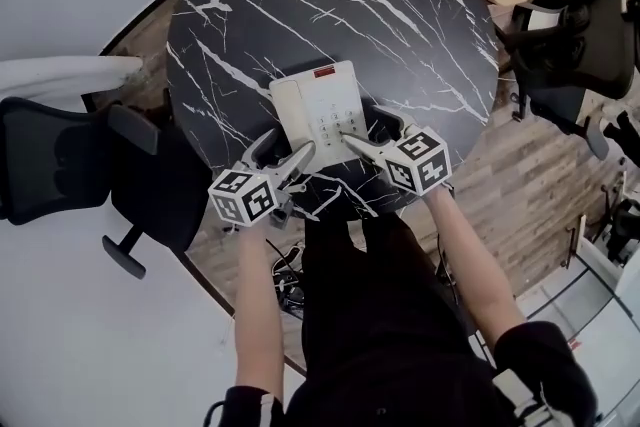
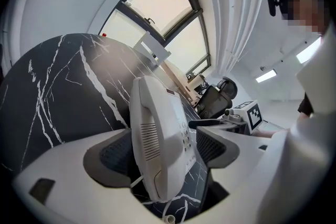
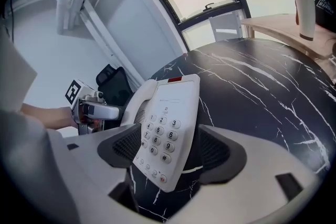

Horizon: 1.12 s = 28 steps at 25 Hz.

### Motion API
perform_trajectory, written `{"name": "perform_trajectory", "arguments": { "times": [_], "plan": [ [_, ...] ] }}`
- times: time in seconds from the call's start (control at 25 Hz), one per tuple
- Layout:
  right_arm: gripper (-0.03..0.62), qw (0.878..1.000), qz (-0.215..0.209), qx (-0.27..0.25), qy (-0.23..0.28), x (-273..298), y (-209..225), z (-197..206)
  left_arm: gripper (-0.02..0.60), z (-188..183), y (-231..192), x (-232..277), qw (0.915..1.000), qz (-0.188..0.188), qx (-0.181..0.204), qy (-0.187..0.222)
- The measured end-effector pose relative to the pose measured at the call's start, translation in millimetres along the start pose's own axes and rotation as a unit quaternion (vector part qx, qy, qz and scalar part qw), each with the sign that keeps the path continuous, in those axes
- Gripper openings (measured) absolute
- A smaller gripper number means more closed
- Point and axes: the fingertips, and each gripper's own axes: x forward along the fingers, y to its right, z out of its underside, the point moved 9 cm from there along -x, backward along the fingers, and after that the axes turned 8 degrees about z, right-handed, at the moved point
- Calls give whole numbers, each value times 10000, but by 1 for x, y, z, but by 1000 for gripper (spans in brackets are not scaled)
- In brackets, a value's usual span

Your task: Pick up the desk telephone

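Phone (image 1: 320, 110) sits flat on the round black marble tabletop (image 1: 400, 5), near the edge closest to the person. Handset is in its cradle on the phone's left side, keypad on the right, red patch at the far edge.

Left claw (image 1: 283, 150) is at the phone's near-left corner, jaws spread wide. In the left gripper view the handset side of the phone (image 2: 157, 139) stands between the pads (image 2: 215, 147). There is a clear gap to the right pad. The left pad is partly hidden behind the phone, so contact there can't be told. No squeeze visible, so left claw (image 2: 165, 152) reads as open around the phone.

Right claw (image 1: 378, 133) is at the near-right corner, jaws also wide. In the right gripper view the keypad end (image 3: 168, 128) is between the pads (image 3: 215, 149), with a gap on the right side and the phone edge overlapping the left pad. Right claw (image 3: 170, 148) is open too, not clamped.

Both claws point down and away from the person, each straddling a near corner. Each shows in the other's view, beyond the phone.

Phone base looks still on the tabletop, not lifted.

Around: black office chair (image 1: 60, 155) at the left, another chair (image 1: 570, 45) at the upper right, a cup (image 3: 304, 5) on a pale wood desk beyond the tabletop, and a wood floor below.
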Motion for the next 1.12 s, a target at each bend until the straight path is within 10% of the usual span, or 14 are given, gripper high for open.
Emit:
{"name": "perform_trajectory", "arguments": {
  "times": [1.12],
  "plan": [
    [328, 9972, -354, 564, -344, 32, 7, 4, 382, 4, -11, 17, 9990, 133, -384, -178]
  ]
}}
